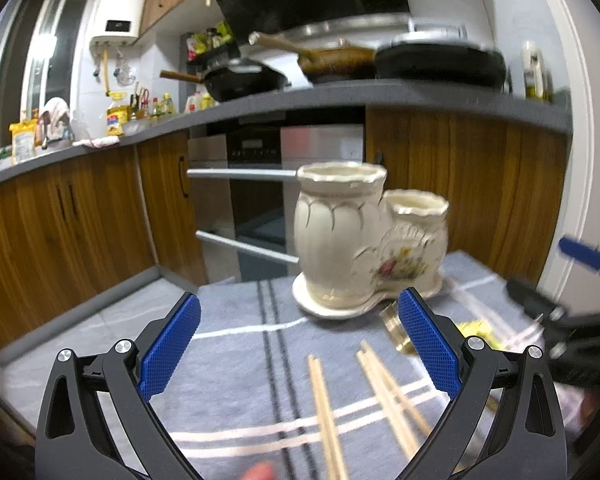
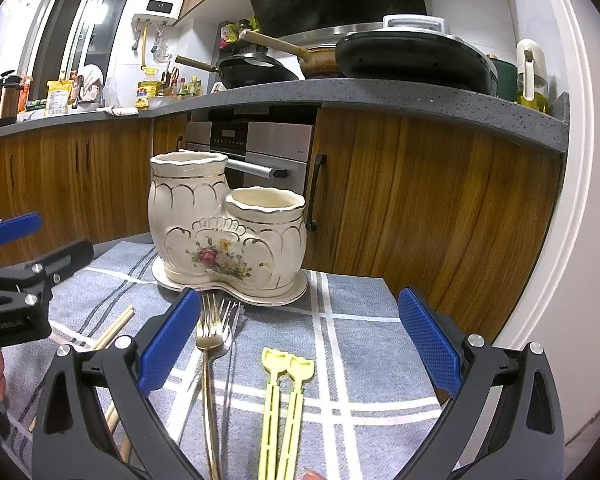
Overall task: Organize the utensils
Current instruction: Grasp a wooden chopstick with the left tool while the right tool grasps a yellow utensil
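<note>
A cream ceramic holder with a tall pot and a short pot [image 1: 352, 236] [image 2: 224, 228] stands on a grey checked cloth [image 1: 228, 344] [image 2: 360, 344]. My left gripper [image 1: 300, 344] is open and empty above wooden chopsticks [image 1: 328, 412] that lie on the cloth. My right gripper [image 2: 300, 344] is open and empty above a gold fork [image 2: 208, 344], a silver fork [image 2: 230, 320] and two yellow plastic utensils [image 2: 284, 396]. Each gripper shows at the edge of the other's view: the right one [image 1: 572, 280], the left one [image 2: 28, 264].
Wooden cabinets [image 2: 420, 200] and a steel oven [image 2: 256, 148] stand behind the cloth, under a grey counter [image 2: 340, 92] with pans. The cloth's far edge [image 2: 352, 278] lies just behind the holder.
</note>
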A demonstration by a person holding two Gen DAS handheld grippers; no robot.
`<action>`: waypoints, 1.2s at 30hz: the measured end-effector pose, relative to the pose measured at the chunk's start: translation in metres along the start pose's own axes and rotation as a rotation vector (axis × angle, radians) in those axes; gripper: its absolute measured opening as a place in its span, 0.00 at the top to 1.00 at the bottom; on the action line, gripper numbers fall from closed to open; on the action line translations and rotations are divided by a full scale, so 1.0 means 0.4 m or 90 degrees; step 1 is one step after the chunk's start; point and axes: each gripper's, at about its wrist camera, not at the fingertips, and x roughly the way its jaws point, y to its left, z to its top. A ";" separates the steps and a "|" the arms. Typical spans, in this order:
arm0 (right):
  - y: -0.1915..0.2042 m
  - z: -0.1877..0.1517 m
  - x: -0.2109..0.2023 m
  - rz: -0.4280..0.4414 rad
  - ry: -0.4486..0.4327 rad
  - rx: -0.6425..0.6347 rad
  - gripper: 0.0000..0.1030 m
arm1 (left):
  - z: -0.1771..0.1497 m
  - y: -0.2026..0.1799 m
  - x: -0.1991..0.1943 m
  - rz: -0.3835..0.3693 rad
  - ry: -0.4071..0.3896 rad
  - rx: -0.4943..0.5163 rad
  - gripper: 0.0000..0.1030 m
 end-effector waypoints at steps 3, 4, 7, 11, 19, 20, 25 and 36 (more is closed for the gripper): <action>-0.039 0.008 -0.001 0.044 0.006 0.029 0.05 | 0.015 0.006 -0.008 0.013 0.008 0.007 0.05; -0.051 0.010 0.002 0.049 0.013 0.037 0.05 | 0.015 0.015 -0.003 0.017 0.010 0.002 0.05; -0.080 0.016 0.018 0.061 0.038 0.050 0.05 | 0.018 0.047 0.008 0.027 0.031 -0.021 0.05; -0.102 0.017 0.041 0.066 0.073 0.054 0.05 | -0.004 0.062 0.036 0.021 0.096 -0.012 0.06; -0.129 -0.009 0.082 0.071 0.142 0.056 0.10 | -0.081 0.046 0.125 -0.031 0.273 0.002 0.44; -0.128 -0.010 0.088 0.071 0.146 0.056 0.11 | -0.088 0.047 0.126 -0.036 0.283 -0.002 0.47; -0.139 -0.016 0.107 0.070 0.167 0.059 0.23 | -0.097 0.028 0.110 -0.048 0.303 0.010 0.54; -0.148 -0.026 0.124 0.077 0.210 0.052 0.42 | -0.108 0.002 0.100 -0.030 0.323 0.037 0.65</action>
